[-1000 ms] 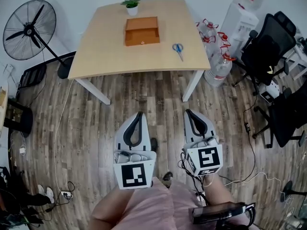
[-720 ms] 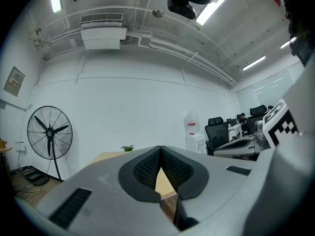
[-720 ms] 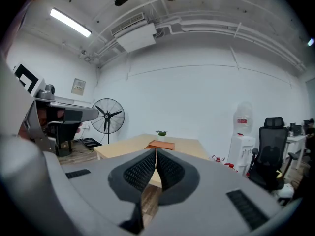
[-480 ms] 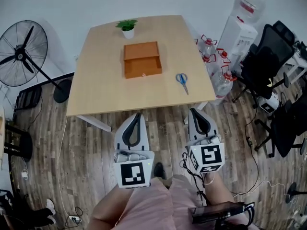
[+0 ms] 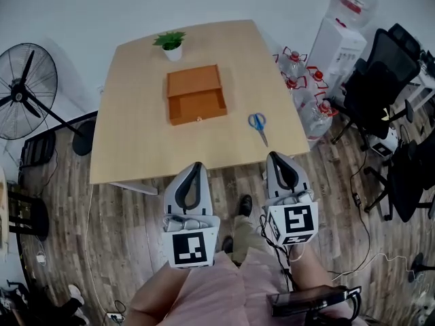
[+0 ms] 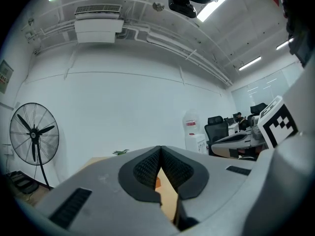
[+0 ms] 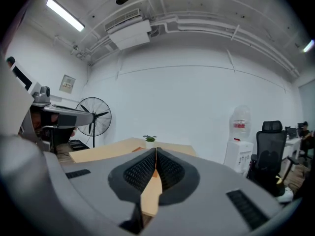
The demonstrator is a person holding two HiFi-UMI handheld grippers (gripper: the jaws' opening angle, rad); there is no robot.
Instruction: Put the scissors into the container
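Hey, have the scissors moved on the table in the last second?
No. The scissors lie right of the orange container, near the table's right edge, same as before; only the view shifted.

The left hand-held gripper (image 5: pixel 194 167) and the right hand-held gripper (image 5: pixel 277 157) are held low, side by side and close in front of the person's body, a gap between them. Both point away from the person toward the far side, the right one reaching slightly farther. Each marker cube, the left (image 5: pixel 189 248) and the right (image 5: pixel 294 223), sits at the near end and faces up. In the left gripper view the ribbed pads (image 6: pixel 146 169) meet at their tips with nothing between them; the right gripper's pads (image 7: pixel 170 171) meet likewise and are empty.
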